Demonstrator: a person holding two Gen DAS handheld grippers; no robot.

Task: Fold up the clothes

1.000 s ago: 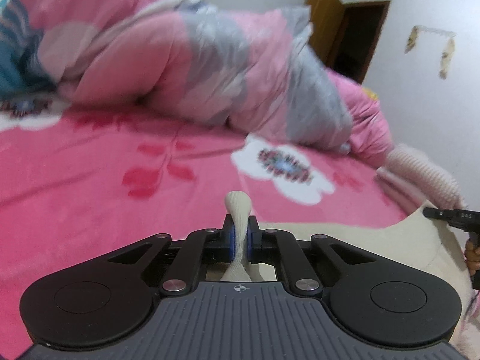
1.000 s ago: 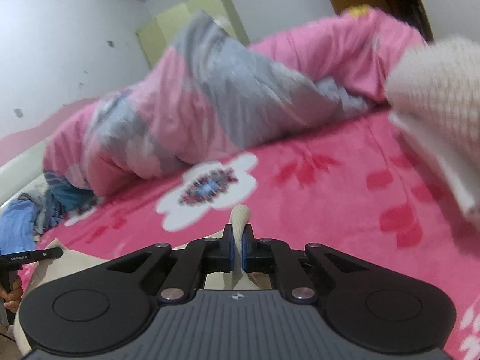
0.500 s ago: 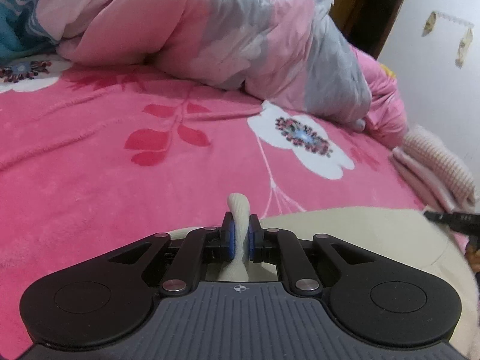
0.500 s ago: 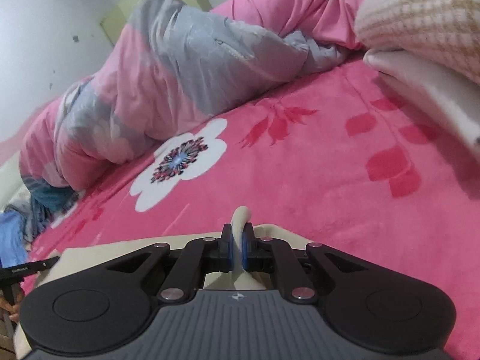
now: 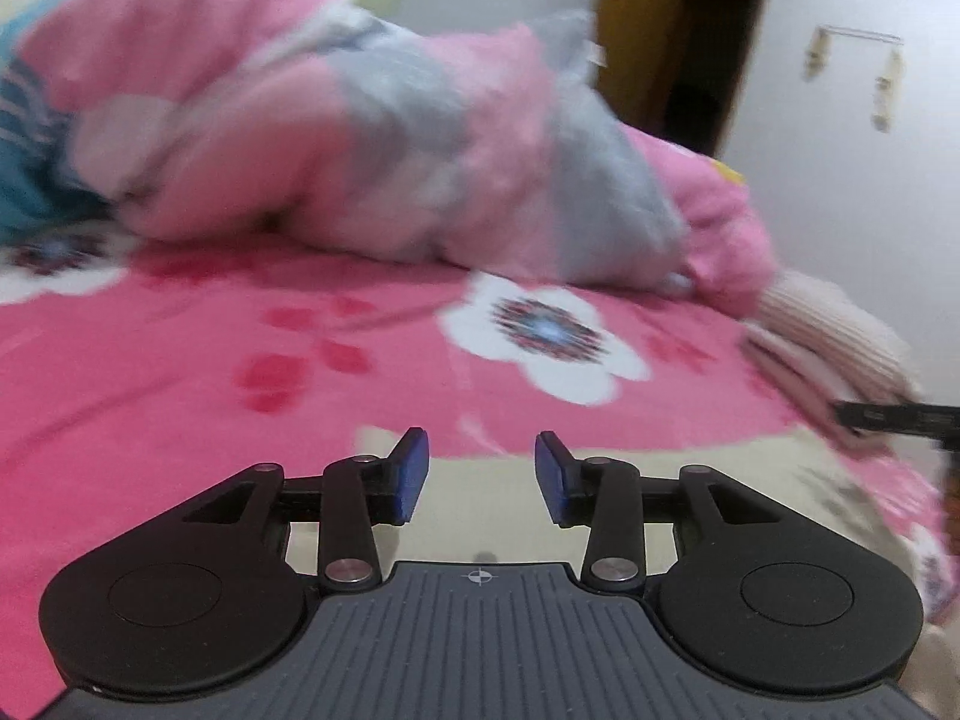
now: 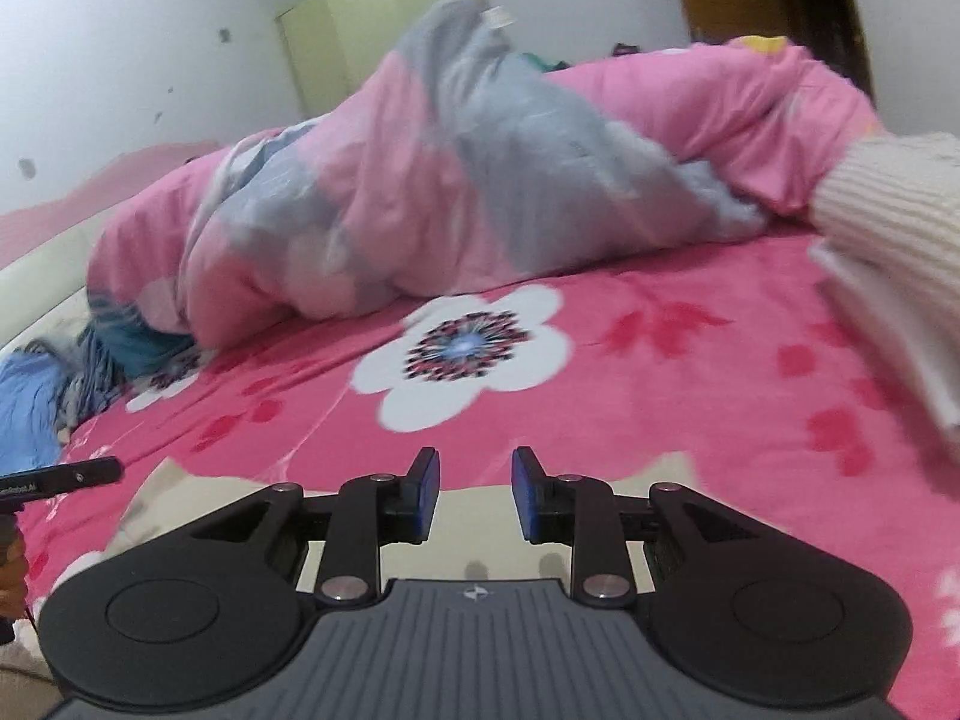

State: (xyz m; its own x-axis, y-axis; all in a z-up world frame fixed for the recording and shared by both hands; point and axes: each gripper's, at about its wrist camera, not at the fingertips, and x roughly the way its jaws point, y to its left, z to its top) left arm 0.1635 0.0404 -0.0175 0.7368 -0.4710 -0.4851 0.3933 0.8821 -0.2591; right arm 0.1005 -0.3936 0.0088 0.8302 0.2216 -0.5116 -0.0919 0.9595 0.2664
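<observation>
Two grippers over a pink flowered bed. Left gripper (image 5: 482,468): jaws spread wide, blue pads facing each other with nothing between them. Right gripper (image 6: 474,492): jaws also apart, somewhat narrower gap, likewise empty.

Cream garment (image 5: 480,516) lies flat on the pink blanket (image 5: 180,372), directly under and just ahead of both grippers; its far edge shows just beyond the fingertips in both wrist views. In the right wrist view the same garment (image 6: 474,531) spreads left toward the bed edge. Neither gripper touches the cloth that I can tell.

White flower print (image 5: 543,336) on the blanket sits beyond the garment, between it and the heaped quilt (image 5: 360,138), pink and grey, bunched along the far side of the bed.

Folded knit pile (image 6: 888,252), cream and ribbed, rests on the blanket at the right, just beside the quilt's end. Blue clothes (image 6: 36,396) are bunched at the far left of the bed.

Each view catches the other gripper's black tip at its edge. Both pictures are motion-blurred; fine detail is unclear.
</observation>
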